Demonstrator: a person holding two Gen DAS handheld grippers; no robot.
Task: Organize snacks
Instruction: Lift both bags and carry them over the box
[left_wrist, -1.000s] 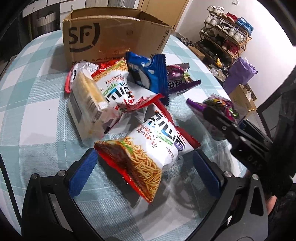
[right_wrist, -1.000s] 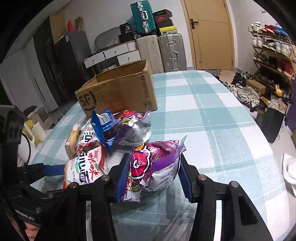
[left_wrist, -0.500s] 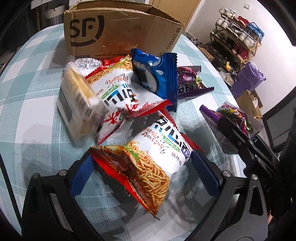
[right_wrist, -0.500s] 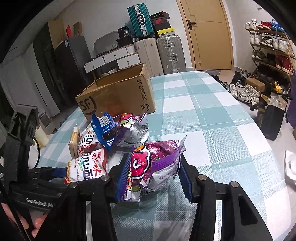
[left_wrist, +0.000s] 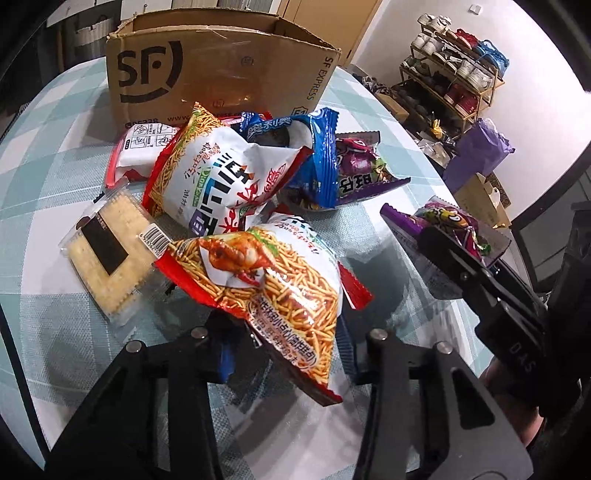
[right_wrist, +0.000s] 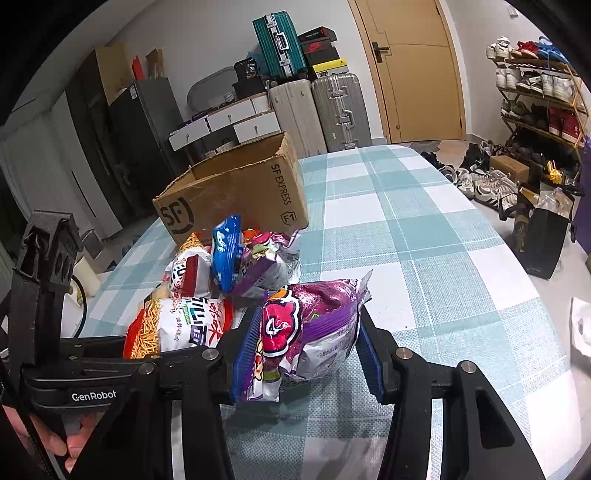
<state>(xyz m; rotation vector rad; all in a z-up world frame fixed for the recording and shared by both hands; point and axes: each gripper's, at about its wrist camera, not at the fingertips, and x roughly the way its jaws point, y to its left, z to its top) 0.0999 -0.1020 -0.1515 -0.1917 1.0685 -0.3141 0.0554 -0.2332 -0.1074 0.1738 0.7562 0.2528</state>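
The left tongs (left_wrist: 284, 354) are closing on the noodle-snack bag (left_wrist: 273, 280); the right tongs (right_wrist: 304, 354) grip a purple bag (right_wrist: 314, 332)

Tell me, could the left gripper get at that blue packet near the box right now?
Probably not as things stand. The left gripper is closing its fingers on a noodle snack bag, and a second noodle bag lies between it and the blue packet. It would have to let go first.
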